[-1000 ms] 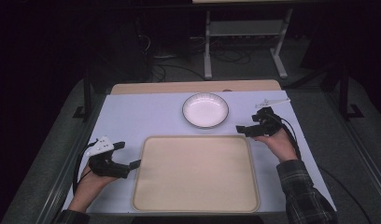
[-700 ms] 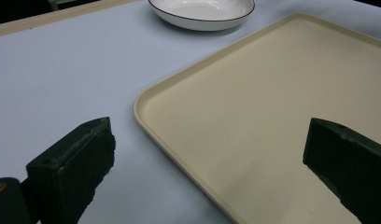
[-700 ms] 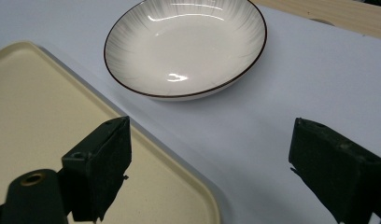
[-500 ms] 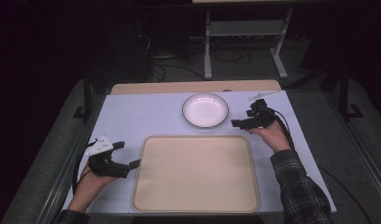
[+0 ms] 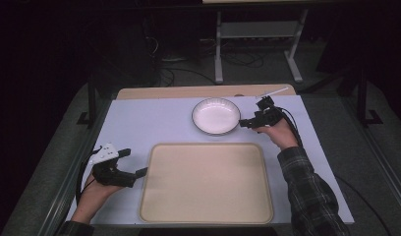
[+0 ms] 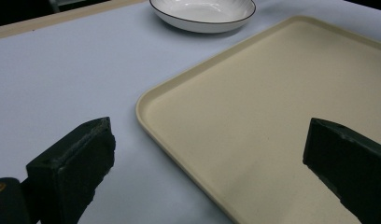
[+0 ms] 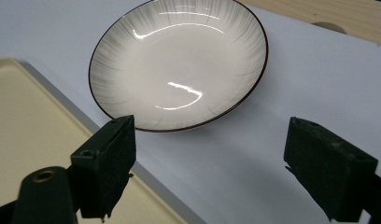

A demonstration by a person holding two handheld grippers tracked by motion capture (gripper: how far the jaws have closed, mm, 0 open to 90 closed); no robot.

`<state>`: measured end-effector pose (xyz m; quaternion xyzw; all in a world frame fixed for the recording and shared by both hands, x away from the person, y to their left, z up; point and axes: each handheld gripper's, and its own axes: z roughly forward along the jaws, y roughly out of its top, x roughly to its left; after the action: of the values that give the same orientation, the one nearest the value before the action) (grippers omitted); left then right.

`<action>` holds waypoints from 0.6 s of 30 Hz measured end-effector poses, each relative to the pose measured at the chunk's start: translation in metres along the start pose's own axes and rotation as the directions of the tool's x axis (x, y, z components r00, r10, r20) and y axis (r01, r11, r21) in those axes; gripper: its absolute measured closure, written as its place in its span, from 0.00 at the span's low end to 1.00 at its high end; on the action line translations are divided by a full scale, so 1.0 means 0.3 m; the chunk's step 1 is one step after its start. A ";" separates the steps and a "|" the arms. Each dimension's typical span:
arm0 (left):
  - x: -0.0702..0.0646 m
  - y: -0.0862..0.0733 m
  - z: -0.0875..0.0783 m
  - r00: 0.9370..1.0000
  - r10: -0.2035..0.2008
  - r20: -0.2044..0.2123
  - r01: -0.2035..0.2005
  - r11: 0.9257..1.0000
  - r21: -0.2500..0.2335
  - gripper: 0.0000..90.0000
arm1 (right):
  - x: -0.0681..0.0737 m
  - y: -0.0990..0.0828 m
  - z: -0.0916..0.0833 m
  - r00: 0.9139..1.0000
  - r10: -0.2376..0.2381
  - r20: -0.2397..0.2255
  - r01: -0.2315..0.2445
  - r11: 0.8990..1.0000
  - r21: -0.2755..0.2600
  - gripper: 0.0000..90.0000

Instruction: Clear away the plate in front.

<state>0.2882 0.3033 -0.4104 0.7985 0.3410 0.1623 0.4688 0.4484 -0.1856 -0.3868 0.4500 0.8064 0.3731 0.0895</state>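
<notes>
- White plate [image 5: 216, 116] on the pale table cover [image 5: 139, 123], at the far middle, just beyond the far edge of the beige tray [image 5: 207, 183]; thin dark line around the rim, faint grey streaks radiating inside (clearest in right gripper view [image 7: 179, 60]).
- Tray bare, nearer the person; near edge close to the cover's front edge.
- Right gripper [image 5: 245, 122] just beside the plate's right rim, jaws pointing at it. Contact with rim hard to judge from high view; in right gripper view jaws spread wide, nothing between them, plate rim lying just ahead of the left jaw.
- Left gripper [image 5: 139, 172] low at the tray's left edge, grey plate on top, held in left hand [image 5: 98, 184]. Jaws wide apart in left gripper view, one over the cover, the other over the tray's surface; tray corner [image 6: 146, 100] between them.
- Right hand [image 5: 277, 135] and plaid sleeve [image 5: 311, 191] partly cut off at bottom edge.
- Surroundings beyond the table very dark; a metal stand [image 5: 257, 44] and cables on the floor barely readable.
- Small white stick-like item [image 5: 274, 91] at the far right of the cover, too small to identify.
</notes>
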 end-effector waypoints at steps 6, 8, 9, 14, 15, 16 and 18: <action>0.000 0.002 -0.002 1.000 -0.005 0.003 0.005 1.000 -0.010 0.02 | -0.015 0.027 0.042 1.000 0.024 -0.012 -0.024 1.000 0.021 0.21; 0.000 0.002 -0.001 1.000 -0.005 0.003 0.005 1.000 -0.008 0.02 | -0.022 0.037 0.062 0.999 0.029 -0.015 -0.028 0.999 0.031 0.21; 0.000 0.002 -0.001 1.000 -0.006 0.004 0.006 1.000 -0.008 0.02 | -0.025 0.042 0.072 0.999 0.033 -0.015 -0.033 0.999 0.037 0.22; 0.000 0.002 -0.003 1.000 -0.009 0.007 0.009 1.000 -0.015 0.02 | -0.043 0.063 0.117 0.998 0.064 -0.021 -0.063 0.996 0.057 0.25; 0.001 0.002 -0.003 1.000 -0.010 0.008 0.010 1.000 -0.016 0.02 | -0.047 0.066 0.126 0.997 0.068 -0.022 -0.067 0.996 0.059 0.25; 0.001 0.002 -0.004 1.000 -0.012 0.008 0.012 1.000 -0.016 0.02 | -0.049 0.070 0.133 0.997 0.077 -0.024 -0.076 0.995 0.059 0.26; 0.002 0.001 -0.004 1.000 -0.015 0.008 0.015 1.000 -0.018 0.02 | -0.054 0.074 0.146 0.996 0.083 -0.026 -0.082 0.995 0.059 0.27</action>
<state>0.2881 0.3045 -0.4094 0.7924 0.3434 0.1586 0.4787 0.4935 -0.1684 -0.4056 0.4799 0.7988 0.3593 0.0494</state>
